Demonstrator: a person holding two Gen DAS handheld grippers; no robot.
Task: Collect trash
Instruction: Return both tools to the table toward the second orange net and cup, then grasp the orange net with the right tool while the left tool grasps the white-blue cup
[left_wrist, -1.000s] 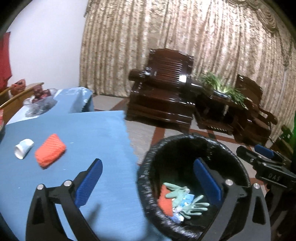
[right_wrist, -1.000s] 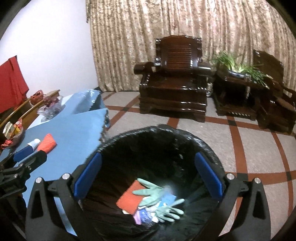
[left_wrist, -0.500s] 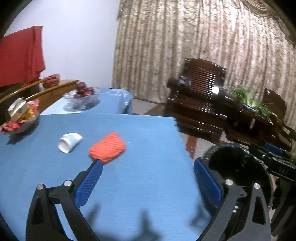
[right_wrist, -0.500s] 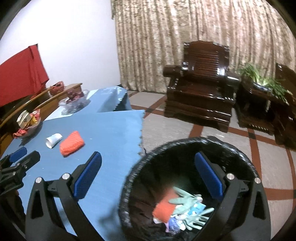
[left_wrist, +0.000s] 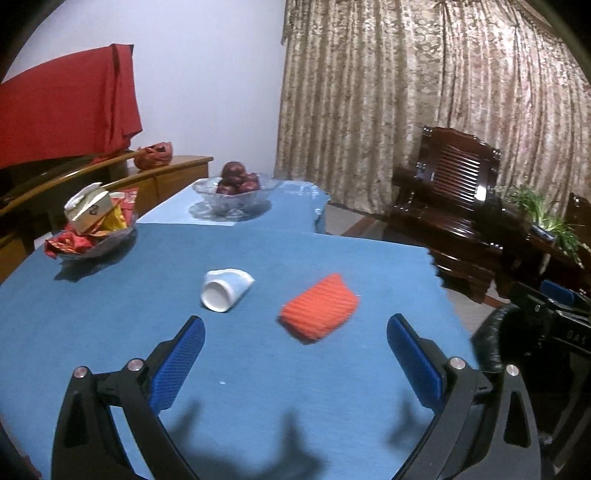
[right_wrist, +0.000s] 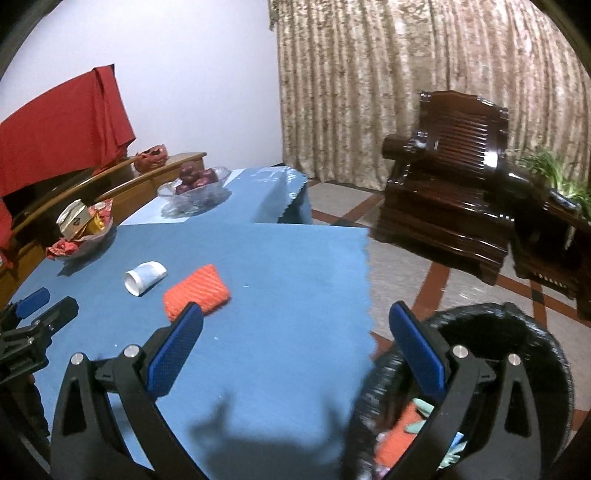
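Observation:
A crushed white paper cup (left_wrist: 225, 290) and an orange ribbed sponge (left_wrist: 319, 312) lie on the blue tablecloth (left_wrist: 258, 369); they also show in the right wrist view as the cup (right_wrist: 144, 277) and the sponge (right_wrist: 196, 291). My left gripper (left_wrist: 295, 358) is open and empty above the cloth, short of both. My right gripper (right_wrist: 295, 354) is open and empty, straddling the table's right edge. A black-lined trash bin (right_wrist: 517, 332) stands on the floor at the right, holding an orange item and green gloves (right_wrist: 417, 424).
A glass bowl of dark red fruit (left_wrist: 236, 188) and a dish of snack packets (left_wrist: 92, 229) stand at the table's far side. A dark wooden armchair (right_wrist: 450, 192) and plant stand (left_wrist: 543, 221) stand before the curtain. A wooden sideboard (left_wrist: 159, 177) with red cloth stands at the left.
Both grippers have swung left, away from the bin and over the table. The cup and sponge now sit nearer the middle of each view. Both stay open.

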